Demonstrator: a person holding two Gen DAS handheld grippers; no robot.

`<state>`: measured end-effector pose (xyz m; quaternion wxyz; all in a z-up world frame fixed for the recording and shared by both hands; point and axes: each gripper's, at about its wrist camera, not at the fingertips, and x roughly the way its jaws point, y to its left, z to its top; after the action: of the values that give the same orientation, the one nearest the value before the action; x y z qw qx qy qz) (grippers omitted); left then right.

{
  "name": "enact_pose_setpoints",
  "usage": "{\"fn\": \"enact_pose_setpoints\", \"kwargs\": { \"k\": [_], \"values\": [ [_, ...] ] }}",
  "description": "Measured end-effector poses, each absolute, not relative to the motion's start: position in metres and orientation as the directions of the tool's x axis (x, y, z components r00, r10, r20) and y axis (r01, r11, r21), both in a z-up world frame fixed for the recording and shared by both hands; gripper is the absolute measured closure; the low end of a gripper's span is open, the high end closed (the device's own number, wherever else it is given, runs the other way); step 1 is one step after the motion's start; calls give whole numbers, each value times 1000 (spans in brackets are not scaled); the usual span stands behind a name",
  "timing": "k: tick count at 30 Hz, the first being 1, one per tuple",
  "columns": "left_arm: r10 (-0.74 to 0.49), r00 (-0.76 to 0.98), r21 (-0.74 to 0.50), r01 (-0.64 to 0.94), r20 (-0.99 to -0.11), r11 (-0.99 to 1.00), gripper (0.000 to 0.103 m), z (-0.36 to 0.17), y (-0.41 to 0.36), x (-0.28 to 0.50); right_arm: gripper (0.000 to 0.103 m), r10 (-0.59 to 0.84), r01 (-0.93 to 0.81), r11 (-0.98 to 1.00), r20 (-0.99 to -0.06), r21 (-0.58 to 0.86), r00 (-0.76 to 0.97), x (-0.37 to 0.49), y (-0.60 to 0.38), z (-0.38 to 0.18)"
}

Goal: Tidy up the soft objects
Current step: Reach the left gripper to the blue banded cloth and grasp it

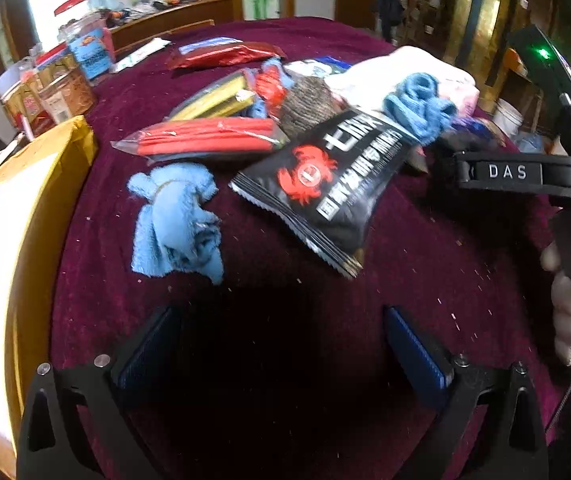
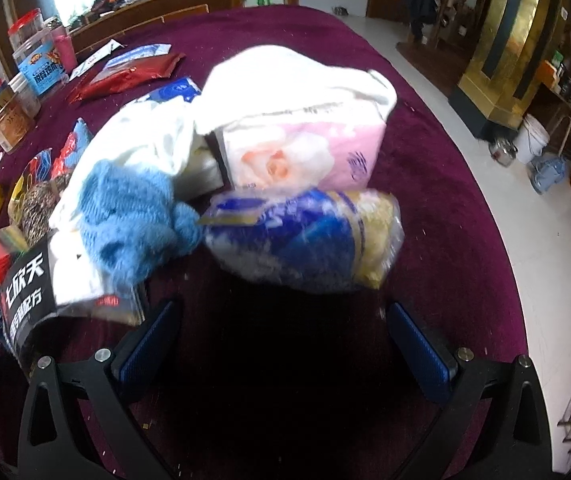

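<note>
Soft objects lie in a loose heap on a round table (image 1: 425,240) covered in maroon cloth; in the left wrist view the heap occupies the 12 o'clock to 1 o'clock sector. A crumpled light-blue cloth (image 1: 179,222) lies apart from the heap at 10 o'clock, flat on the maroon surface; a black snack packet (image 1: 317,180) with a red crab emblem lies at 12 o'clock, its far end under a blue knitted item (image 1: 421,108); a clear bag of red rolls (image 1: 205,140) lies at 11 o'clock, touching the packet. A yellow box (image 1: 25,208) stands at 9 o'clock along the table edge. The left gripper (image 1: 281,344) has its jaws spread wide with nothing between them; its blue pads (image 1: 415,344) hang above bare cloth.

In the right wrist view, a blue-and-yellow plastic bag (image 2: 309,240) lies at 12 o'clock, just beyond the right gripper (image 2: 281,340); a pink tissue pack (image 2: 305,152) sits behind it, touching, with a white cloth (image 2: 285,80) draped over its top; the blue knitted item (image 2: 129,220) lies at 10 o'clock. The right gripper jaws are spread wide and hold nothing. Plastic jars (image 2: 33,64) stand at the far left edge.
</note>
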<state>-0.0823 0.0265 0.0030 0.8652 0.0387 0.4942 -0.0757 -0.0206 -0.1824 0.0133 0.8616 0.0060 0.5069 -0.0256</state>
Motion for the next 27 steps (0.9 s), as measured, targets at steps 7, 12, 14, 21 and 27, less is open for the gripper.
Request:
{"fn": "enact_pose_setpoints", "kwargs": {
  "k": [7,12,14,21,27],
  "values": [
    [-366,522,-310,196,-770,930,1,13,70,-96,8,-110,119,992,-703,-37,702,-80,-182,69],
    [-566,551,-581,170,-613,796,1,8,110,-101,0,-158,187,982,-458,19,875,-115,-182,110],
    [-546,546,-545,183,-636,818,1,11,103,-103,0,-191,217,976,-480,-2,856,-101,-179,105],
    [-475,556,-462,176,-682,869,1,23,100,-110,1,-240,279,960,-461,17,854,-81,-180,73],
    [-442,629,-458,150,-640,876,1,56,116,-79,1,-164,238,968,-506,84,847,-75,-192,64]
  ]
}}
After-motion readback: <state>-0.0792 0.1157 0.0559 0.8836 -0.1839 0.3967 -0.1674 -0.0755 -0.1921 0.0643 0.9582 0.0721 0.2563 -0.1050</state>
